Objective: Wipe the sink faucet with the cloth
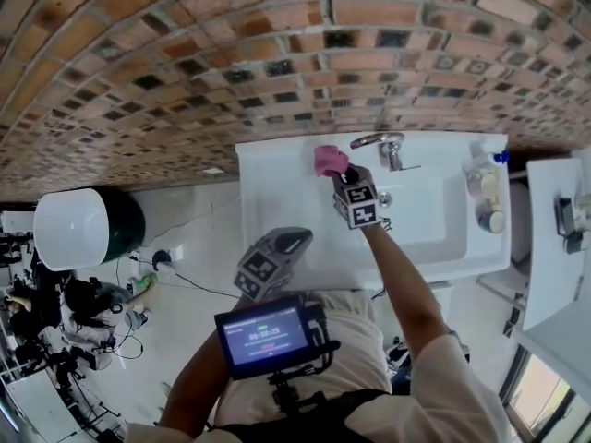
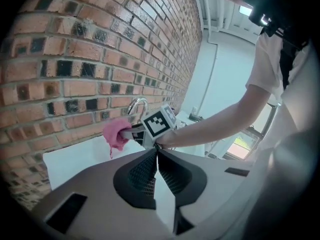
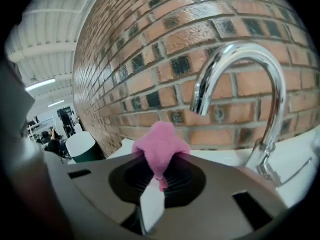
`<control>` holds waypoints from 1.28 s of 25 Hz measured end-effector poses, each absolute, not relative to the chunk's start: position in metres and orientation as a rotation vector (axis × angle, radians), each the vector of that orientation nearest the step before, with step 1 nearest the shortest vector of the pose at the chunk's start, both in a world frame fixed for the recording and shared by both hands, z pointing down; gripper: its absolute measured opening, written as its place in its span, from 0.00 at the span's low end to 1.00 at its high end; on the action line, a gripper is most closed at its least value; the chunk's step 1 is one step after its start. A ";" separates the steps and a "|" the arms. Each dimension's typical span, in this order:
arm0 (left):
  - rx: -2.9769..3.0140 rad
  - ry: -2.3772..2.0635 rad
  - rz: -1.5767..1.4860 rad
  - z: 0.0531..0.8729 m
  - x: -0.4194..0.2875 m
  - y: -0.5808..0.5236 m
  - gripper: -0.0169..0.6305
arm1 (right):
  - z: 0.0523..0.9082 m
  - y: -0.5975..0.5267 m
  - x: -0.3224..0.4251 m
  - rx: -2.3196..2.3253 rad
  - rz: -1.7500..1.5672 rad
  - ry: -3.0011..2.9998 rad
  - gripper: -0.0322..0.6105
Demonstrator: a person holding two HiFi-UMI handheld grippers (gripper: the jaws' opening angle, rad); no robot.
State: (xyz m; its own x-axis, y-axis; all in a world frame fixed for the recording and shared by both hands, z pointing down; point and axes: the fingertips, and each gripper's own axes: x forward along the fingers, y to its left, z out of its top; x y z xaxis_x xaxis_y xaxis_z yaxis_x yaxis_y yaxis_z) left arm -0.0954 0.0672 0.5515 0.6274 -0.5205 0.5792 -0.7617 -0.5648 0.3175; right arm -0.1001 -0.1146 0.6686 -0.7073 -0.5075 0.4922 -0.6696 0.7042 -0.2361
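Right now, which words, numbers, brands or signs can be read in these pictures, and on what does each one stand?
Nothing can be read with certainty.
Chest screen: a row of digits, too blurred to read.
Marker cube of the right gripper, which holds the pink cloth: square patterns, no letters.
White bottle on the sink: any print too small to read.

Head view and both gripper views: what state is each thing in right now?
Cloth: bunched, clamped in the right gripper, below the spout and apparently not touching it.
Faucet: no water running, not yet wiped.
Right gripper: jaws shut on the cloth.
Left gripper: jaws together, empty, held back from the sink.
Screen: lit.
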 end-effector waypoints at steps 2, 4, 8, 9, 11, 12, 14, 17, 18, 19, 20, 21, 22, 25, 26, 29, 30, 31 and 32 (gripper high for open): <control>2.290 -1.038 0.564 0.550 -0.105 0.066 0.02 | 0.672 -0.092 -0.098 0.902 0.658 -2.520 0.13; 2.275 -1.068 0.540 0.550 -0.115 0.066 0.02 | 0.675 -0.071 -0.090 0.891 0.754 -2.519 0.13; 2.241 -1.096 0.457 0.555 -0.127 0.068 0.02 | 0.676 -0.043 -0.055 0.900 0.935 -2.482 0.13; 2.245 -1.097 0.441 0.555 -0.129 0.069 0.02 | 0.675 -0.038 -0.043 0.912 0.963 -2.467 0.13; 2.255 -1.092 0.420 0.554 -0.133 0.071 0.02 | 0.676 -0.026 -0.018 0.954 1.004 -2.428 0.13; 2.260 -1.092 0.408 0.552 -0.136 0.073 0.02 | 0.677 -0.020 -0.005 0.985 1.025 -2.404 0.13; 2.268 -1.100 0.359 0.546 -0.144 0.072 0.02 | 0.677 -0.011 0.016 1.059 1.067 -2.362 0.13; 2.259 -1.111 0.217 0.532 -0.159 0.069 0.02 | 0.669 -0.002 0.032 1.176 1.132 -2.317 0.13; 2.260 -1.103 0.179 0.527 -0.164 0.071 0.02 | 0.665 0.004 0.033 1.216 1.162 -2.303 0.13; 2.265 -1.090 0.158 0.521 -0.168 0.076 0.02 | 0.659 0.012 0.033 1.258 1.203 -2.289 0.14; 2.274 -1.076 0.145 0.516 -0.172 0.082 0.02 | 0.652 0.020 0.033 1.305 1.257 -2.276 0.14; 2.289 -1.063 0.130 0.510 -0.177 0.086 0.02 | 0.643 0.028 0.032 1.355 1.317 -2.267 0.14; 2.309 -1.053 0.107 0.502 -0.183 0.089 0.02 | 0.633 0.032 0.031 1.406 1.368 -2.263 0.14; 2.371 -1.082 0.019 0.474 -0.208 0.093 0.02 | 0.599 0.042 0.018 1.499 1.387 -2.285 0.14; 2.391 -1.117 -0.005 0.464 -0.220 0.096 0.01 | 0.587 0.046 0.011 1.511 1.366 -2.296 0.14; 2.452 -1.178 -0.058 0.437 -0.250 0.109 0.00 | 0.550 0.062 -0.004 1.560 1.305 -2.319 0.14; 2.465 -1.169 -0.074 0.433 -0.256 0.114 0.00 | 0.536 0.068 -0.007 1.582 1.287 -2.326 0.14; 2.472 -1.152 -0.090 0.430 -0.261 0.121 0.00 | 0.522 0.075 -0.010 1.602 1.267 -2.334 0.14; 2.473 -1.137 -0.103 0.429 -0.267 0.127 0.00 | 0.509 0.083 -0.014 1.617 1.247 -2.344 0.14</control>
